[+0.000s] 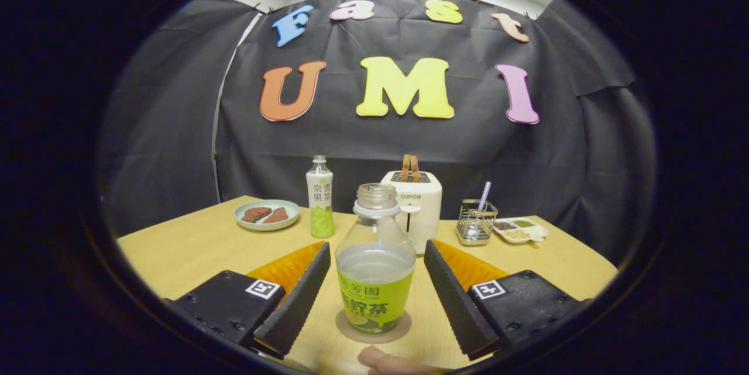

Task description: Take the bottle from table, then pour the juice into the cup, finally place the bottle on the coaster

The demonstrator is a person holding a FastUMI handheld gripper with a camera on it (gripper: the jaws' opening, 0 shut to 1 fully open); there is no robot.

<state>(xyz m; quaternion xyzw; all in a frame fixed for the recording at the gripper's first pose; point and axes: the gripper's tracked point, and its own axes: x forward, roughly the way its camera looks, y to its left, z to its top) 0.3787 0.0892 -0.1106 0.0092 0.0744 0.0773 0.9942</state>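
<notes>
Green wraps the lower half of the bottle (pixel 375 258), and its cap is off. It stands straight up between our two fingers, on a round coaster (pixel 374 329) on the table (pixel 193 246). Our gripper (pixel 377 296) has its jaws apart, with a gap on each side of the bottle, so neither finger presses on it. The bottle's long way runs up and down, and the fingers sit to its left and right, low by the label. We think the bottle is already set on the coaster, so the next move is likely to pull straight back without bumping it. A tall bottle can tip if a finger knocks it. We cannot see the cup. A fingertip (pixel 386 361) shows just behind the coaster, near us. The table is pale wood and smooth. Beyond the bottle stand a toaster (pixel 416 205), a second bottle (pixel 320 198), a plate (pixel 267 214) with food, a wire basket (pixel 475 223) and a small dish (pixel 521 230). Black cloth hangs behind it all.
</notes>
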